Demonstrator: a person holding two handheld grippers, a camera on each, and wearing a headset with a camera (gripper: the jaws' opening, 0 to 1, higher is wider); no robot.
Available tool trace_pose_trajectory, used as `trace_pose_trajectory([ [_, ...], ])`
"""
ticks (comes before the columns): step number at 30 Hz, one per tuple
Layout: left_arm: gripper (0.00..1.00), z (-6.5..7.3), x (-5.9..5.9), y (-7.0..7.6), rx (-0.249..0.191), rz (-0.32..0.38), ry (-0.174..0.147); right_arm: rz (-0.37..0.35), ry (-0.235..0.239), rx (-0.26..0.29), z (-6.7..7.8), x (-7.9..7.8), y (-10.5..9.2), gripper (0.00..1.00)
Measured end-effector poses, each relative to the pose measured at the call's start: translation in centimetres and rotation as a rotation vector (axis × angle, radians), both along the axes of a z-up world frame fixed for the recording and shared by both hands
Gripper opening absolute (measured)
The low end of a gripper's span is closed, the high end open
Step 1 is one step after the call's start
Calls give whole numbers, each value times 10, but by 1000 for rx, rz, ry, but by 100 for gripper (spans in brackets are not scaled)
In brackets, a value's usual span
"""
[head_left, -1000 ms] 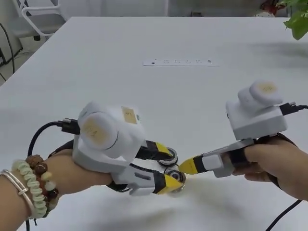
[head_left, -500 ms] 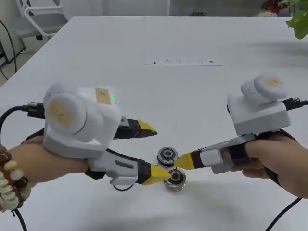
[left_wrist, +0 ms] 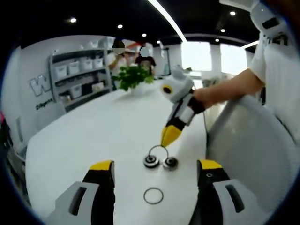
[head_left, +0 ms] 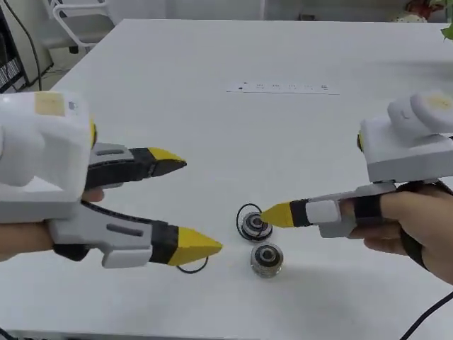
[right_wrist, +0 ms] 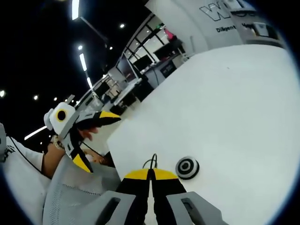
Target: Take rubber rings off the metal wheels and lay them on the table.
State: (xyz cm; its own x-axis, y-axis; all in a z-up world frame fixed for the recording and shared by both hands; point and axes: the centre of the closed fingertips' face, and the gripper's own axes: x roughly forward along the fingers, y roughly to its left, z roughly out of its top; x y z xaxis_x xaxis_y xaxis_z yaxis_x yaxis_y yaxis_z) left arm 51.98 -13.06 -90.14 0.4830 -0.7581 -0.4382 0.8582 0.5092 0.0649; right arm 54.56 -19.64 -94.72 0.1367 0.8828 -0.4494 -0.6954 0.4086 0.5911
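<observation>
Two small metal wheels stand side by side on the white table (head_left: 212, 106), the far wheel (head_left: 255, 225) and the near wheel (head_left: 267, 256). My right gripper (head_left: 272, 214) comes in from the right, shut on a thin black rubber ring (head_left: 245, 211) that loops at the far wheel. In the right gripper view that ring (right_wrist: 152, 161) pokes out between the closed tips (right_wrist: 151, 176), with a wheel (right_wrist: 187, 167) just beyond. My left gripper (head_left: 187, 202) is open, left of the wheels and holding nothing. A loose ring (left_wrist: 153, 195) lies flat between its jaws, before the wheels (left_wrist: 151, 161).
A flush socket strip (head_left: 283, 88) is set into the table's far middle. A chair (head_left: 74, 14) stands past the far left corner. A green plant (left_wrist: 131, 77) stands at the table's end, with people and shelves behind it.
My left gripper has drawn back to the left, away from the wheels, with its jaws open. The right gripper's tip now pulls a ring up off the far wheel. The camera has shifted.
</observation>
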Motion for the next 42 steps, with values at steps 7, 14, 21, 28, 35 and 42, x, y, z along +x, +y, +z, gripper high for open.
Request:
trace_pose_trajectory([
  [7, 74, -12, -12, 38, -1, 129, 28, 15, -3, 35, 7, -3, 7, 0],
  [14, 76, -24, -27, 52, -3, 178, 63, 46, -7, 47, 8, -12, 16, 0],
  [21, 81, -33, -37, 48, -16, 185, 98, 105, -40, 38, 4, -27, 31, 0],
  [28, 92, -35, -38, 44, -54, 193, 123, 178, -57, -20, -16, -40, 40, 0],
  [35, 100, -33, -36, 44, -77, 200, 111, 210, -69, -76, -35, -45, 42, 0],
  [42, 100, -31, -35, 43, -103, 207, 113, 216, -119, -132, -47, -43, 42, 0],
])
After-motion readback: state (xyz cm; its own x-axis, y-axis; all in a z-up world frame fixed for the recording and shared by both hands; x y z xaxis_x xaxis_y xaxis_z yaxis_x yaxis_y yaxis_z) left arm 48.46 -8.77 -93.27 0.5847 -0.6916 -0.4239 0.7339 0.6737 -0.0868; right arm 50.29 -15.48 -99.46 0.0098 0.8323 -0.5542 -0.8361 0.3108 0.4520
